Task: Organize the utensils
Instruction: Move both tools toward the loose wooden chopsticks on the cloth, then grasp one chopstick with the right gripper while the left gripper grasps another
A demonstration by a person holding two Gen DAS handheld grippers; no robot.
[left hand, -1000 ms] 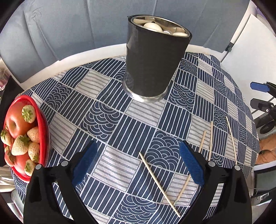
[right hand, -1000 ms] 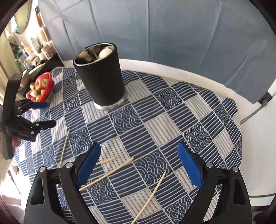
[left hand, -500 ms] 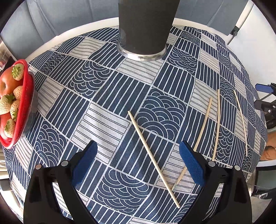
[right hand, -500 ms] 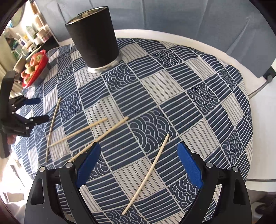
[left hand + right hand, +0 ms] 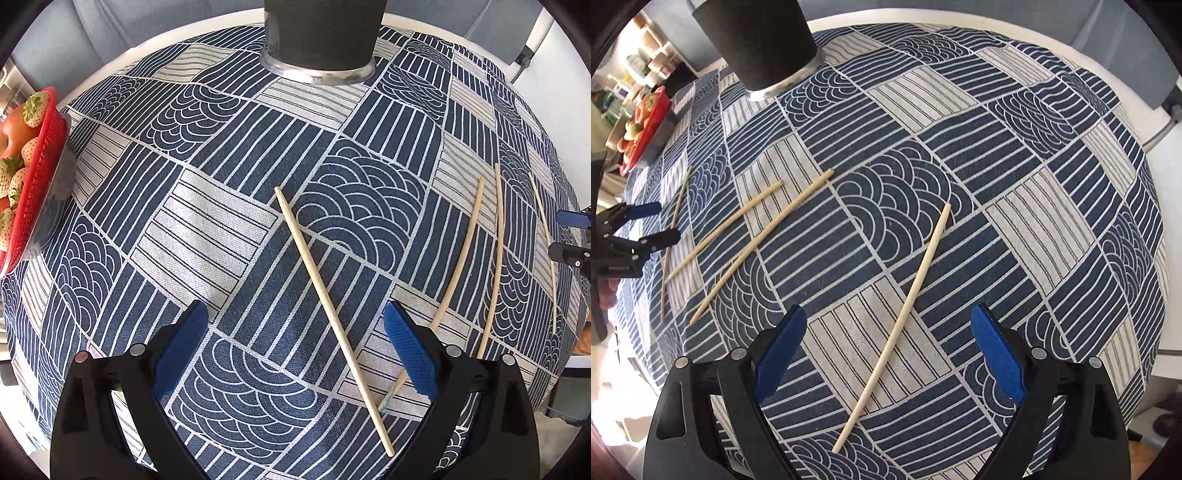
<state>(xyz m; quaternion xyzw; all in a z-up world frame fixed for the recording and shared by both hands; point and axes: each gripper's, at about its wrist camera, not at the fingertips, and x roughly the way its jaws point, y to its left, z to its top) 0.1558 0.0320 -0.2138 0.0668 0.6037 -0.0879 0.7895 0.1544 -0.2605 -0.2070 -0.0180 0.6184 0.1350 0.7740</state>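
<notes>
Hovering over loose chopsticks, both grippers look set for a pickup, so the step in hand appears to be the reach that precedes the grasp. The left gripper [image 5: 295, 343] has its blue pads spread wide with nothing between them but cloth and the chopstick [image 5: 330, 314] that runs diagonally through the gap, nearer the right pad. The right gripper [image 5: 888, 343] is likewise spread and empty, with the single chopstick [image 5: 905, 314] slanting up between its pads. Three more sticks lie between the two grippers. The black holder [image 5: 757, 40] stands at the far side of the worktop [image 5: 1052, 44], well apart from the sticks. The next move probably calls for lowering each gripper until the pads flank its stick, then pinching.
</notes>
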